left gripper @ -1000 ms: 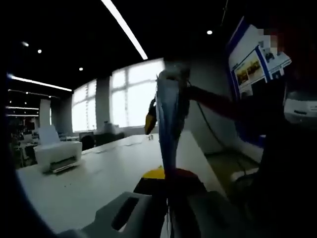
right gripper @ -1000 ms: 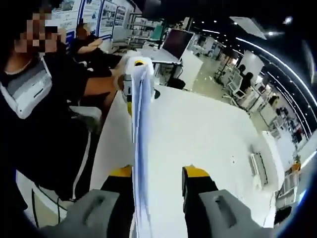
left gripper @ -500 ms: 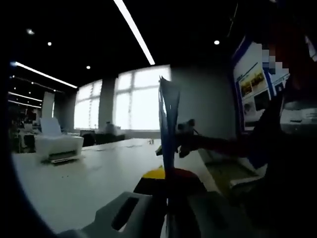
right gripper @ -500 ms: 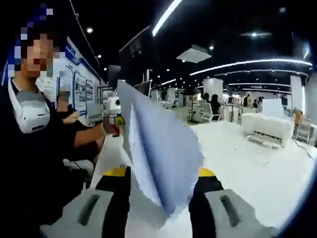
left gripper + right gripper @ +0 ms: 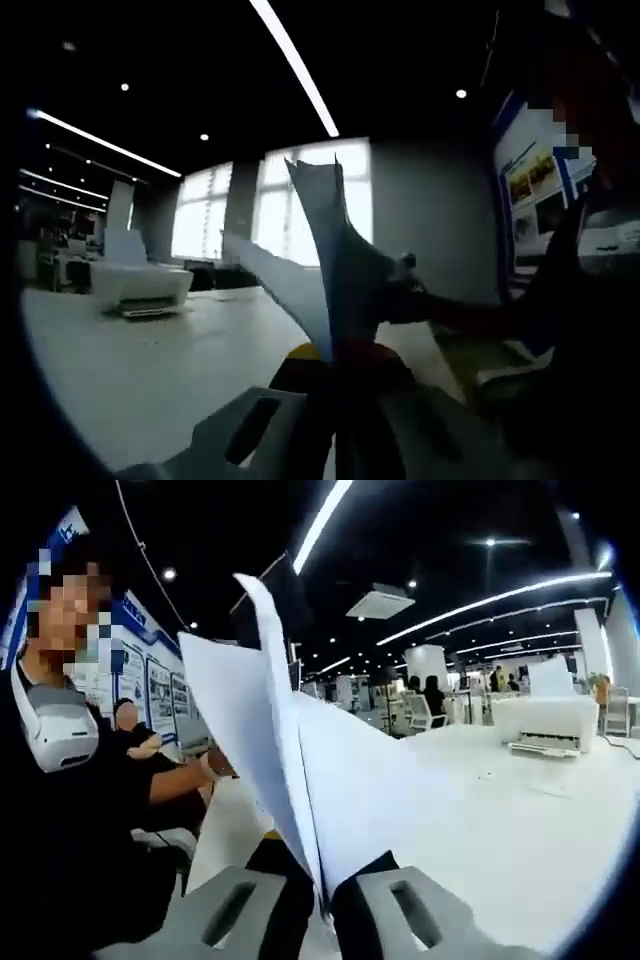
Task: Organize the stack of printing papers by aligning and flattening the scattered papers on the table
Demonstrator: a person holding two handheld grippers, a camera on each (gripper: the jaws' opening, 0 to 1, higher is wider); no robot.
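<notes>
Left claw: the left gripper point(image 5: 335, 385) has its jaws pressed together on the lower edge of the papers point(image 5: 335, 270), which stand up from it and fan apart at the top.
Left gripper view, setting: the table point(image 5: 130, 370) lies below and to the left, with a printer point(image 5: 140, 285) far back on it; a person's arm point(image 5: 470, 315) reaches in from the right behind the sheets.
Right claw: the right gripper point(image 5: 325, 905) also pinches the papers point(image 5: 290, 780) at their lower edge, jaws all but meeting.
Right gripper view, papers: held above the table point(image 5: 520, 830), sheets splayed, one leaf leaning left, a wider one right.
Right gripper view, setting: a person point(image 5: 70, 780) stands at the left; a printer point(image 5: 545, 720) sits far right.
Risk: I judge that the loose leaves could slip out or crease, because only one edge is clamped and the sheets are already splaying.
</notes>
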